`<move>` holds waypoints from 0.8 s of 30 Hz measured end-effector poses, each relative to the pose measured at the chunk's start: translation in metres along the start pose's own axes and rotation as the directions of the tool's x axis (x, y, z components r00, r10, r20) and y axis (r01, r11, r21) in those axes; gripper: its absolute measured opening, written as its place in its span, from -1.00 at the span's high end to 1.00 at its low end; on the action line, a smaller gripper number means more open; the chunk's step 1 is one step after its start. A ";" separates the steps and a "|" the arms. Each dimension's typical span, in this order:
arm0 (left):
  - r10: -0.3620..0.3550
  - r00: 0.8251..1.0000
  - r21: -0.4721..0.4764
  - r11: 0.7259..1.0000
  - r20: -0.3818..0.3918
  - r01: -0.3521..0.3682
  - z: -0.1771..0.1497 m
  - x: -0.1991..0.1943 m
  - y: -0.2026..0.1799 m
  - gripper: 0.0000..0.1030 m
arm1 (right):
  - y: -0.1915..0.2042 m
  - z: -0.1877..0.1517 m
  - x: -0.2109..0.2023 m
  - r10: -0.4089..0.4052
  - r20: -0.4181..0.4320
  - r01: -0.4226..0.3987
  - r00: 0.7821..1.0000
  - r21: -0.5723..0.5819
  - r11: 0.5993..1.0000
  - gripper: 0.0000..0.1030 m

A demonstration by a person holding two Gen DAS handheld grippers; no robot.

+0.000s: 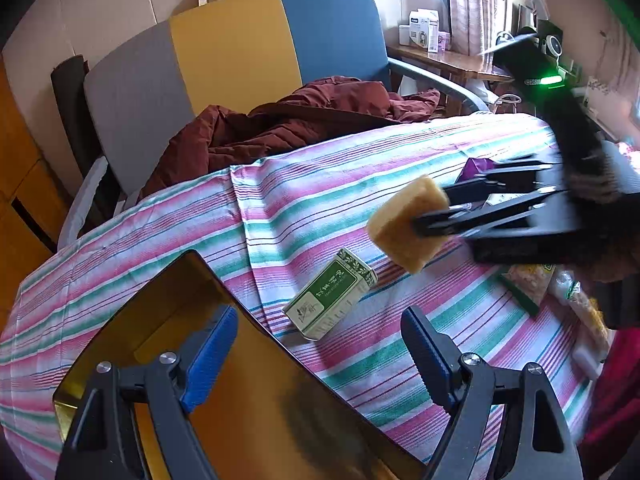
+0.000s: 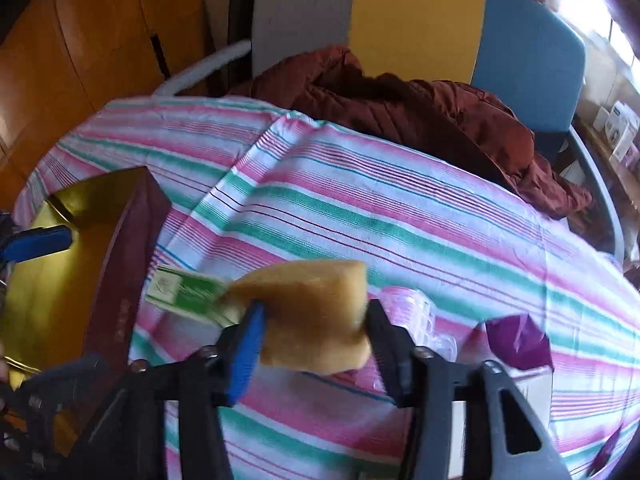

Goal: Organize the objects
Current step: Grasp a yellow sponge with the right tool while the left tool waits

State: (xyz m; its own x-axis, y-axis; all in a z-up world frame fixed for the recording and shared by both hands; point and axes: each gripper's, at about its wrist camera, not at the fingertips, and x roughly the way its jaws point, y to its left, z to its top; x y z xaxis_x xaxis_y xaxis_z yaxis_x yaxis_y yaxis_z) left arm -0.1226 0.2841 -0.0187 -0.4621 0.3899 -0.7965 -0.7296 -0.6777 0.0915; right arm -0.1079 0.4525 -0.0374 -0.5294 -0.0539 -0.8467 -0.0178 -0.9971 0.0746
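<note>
My right gripper (image 2: 316, 320) is shut on a yellow sponge (image 2: 316, 312) and holds it above the striped tablecloth; in the left wrist view the sponge (image 1: 404, 224) hangs from the right gripper (image 1: 430, 210) above a green and white box (image 1: 332, 300). The box (image 2: 184, 292) lies flat on the cloth beside an open gold-lined box (image 1: 256, 380). My left gripper (image 1: 316, 344) is open, its jaws spread over that gold box's near edge. The gold box also shows at the left of the right wrist view (image 2: 60, 280).
A striped cloth (image 1: 320, 184) covers the table. A maroon jacket (image 1: 304, 120) lies on a grey, yellow and blue chair (image 1: 232, 52) behind it. Snack packets (image 1: 532, 280) and a purple packet (image 2: 516, 340) lie at the right. A clear plastic item (image 2: 408, 304) lies under the sponge.
</note>
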 end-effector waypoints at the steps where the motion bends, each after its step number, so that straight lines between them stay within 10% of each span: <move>1: -0.002 1.000 -0.002 1.000 -0.004 0.002 0.000 0.002 0.000 -0.64 | -0.006 -0.005 -0.008 0.020 0.014 -0.021 1.000 0.026 0.999 0.31; 16: 0.017 0.996 0.030 0.999 -0.084 -0.015 0.020 0.038 -0.006 -0.64 | -0.020 -0.056 -0.064 0.273 0.086 -0.280 0.958 0.076 0.957 0.34; 24: -0.091 0.995 0.059 0.994 -0.044 0.093 0.028 0.025 -0.034 -0.64 | -0.097 -0.067 -0.060 0.464 0.284 -0.544 0.839 0.439 0.715 0.35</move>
State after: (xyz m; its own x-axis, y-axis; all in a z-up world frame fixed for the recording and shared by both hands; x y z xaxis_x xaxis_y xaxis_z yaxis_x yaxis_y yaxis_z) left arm -0.1231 0.3345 -0.0245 -0.3713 0.4221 -0.8270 -0.7980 -0.6004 0.0519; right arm -0.0173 0.5487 -0.0295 -0.6932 -0.4925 -0.5262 -0.0973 -0.6594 0.7454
